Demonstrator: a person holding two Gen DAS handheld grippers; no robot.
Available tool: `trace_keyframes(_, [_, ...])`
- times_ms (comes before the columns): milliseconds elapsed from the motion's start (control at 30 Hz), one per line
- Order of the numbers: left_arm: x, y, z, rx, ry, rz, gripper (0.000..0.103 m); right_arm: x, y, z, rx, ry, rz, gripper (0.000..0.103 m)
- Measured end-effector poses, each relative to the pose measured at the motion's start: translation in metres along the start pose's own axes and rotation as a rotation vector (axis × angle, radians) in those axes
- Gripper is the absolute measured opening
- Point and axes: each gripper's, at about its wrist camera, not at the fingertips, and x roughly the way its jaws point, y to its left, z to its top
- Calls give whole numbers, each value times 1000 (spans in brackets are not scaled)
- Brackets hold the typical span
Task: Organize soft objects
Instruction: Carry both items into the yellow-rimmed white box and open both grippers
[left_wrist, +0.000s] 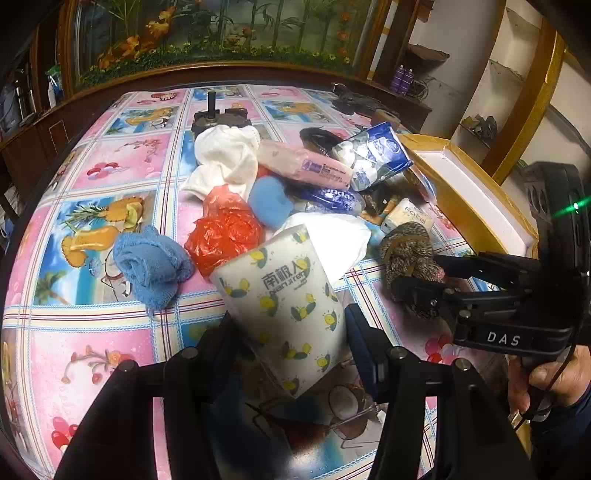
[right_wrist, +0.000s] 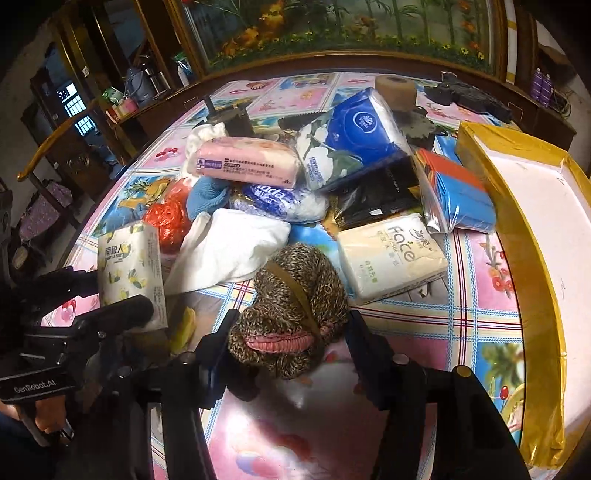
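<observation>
My left gripper (left_wrist: 288, 325) is shut on a white tissue pack with lemon prints (left_wrist: 284, 295) and holds it tilted above the table; it also shows in the right wrist view (right_wrist: 129, 269). My right gripper (right_wrist: 288, 328) has its jaws on both sides of a brown knitted bundle with a pink edge (right_wrist: 291, 306), seemingly shut on it; the bundle also shows in the left wrist view (left_wrist: 410, 258). A pile of soft things lies behind: a pink pack (right_wrist: 247, 162), a blue tissue pack (right_wrist: 362, 125), a cream "face" tissue pack (right_wrist: 391, 254), white cloth (right_wrist: 232, 251).
A gold-edged white box (right_wrist: 532, 229) stands open at the right. A blue knitted cloth (left_wrist: 151, 266), a red plastic bag (left_wrist: 225, 232) and a blue sponge (left_wrist: 269, 203) lie left of centre. Dark tools (right_wrist: 469, 96) lie at the table's far edge.
</observation>
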Motion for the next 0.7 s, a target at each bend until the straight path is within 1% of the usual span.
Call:
trace_keyframes(67, [3,2,-1,-10,8,-1,55,-5,2,-2,-19,-13,-16,58])
trace_keyframes(133, [3,3,-1,-17,11,-7,55,-14,2,-4,-21,-42,-6,58])
trace_keyframes(267, [-1,1,1,-13,-5,-10,55,-40,-7,-5,-4,-113,11,58])
trace_keyframes(367, [-4,-3,3,-10,-12,-13,55,-55,-18,-6,24,-146,14,58])
trace_keyframes(500, [-10,-12,9,11,-25,-17,55,-74,-31,-7,47,-180,15,58])
trace_keyframes(700, [-14,-37,16,60,-39,-26,55,-98,-54,-8,89,-245,-23,58])
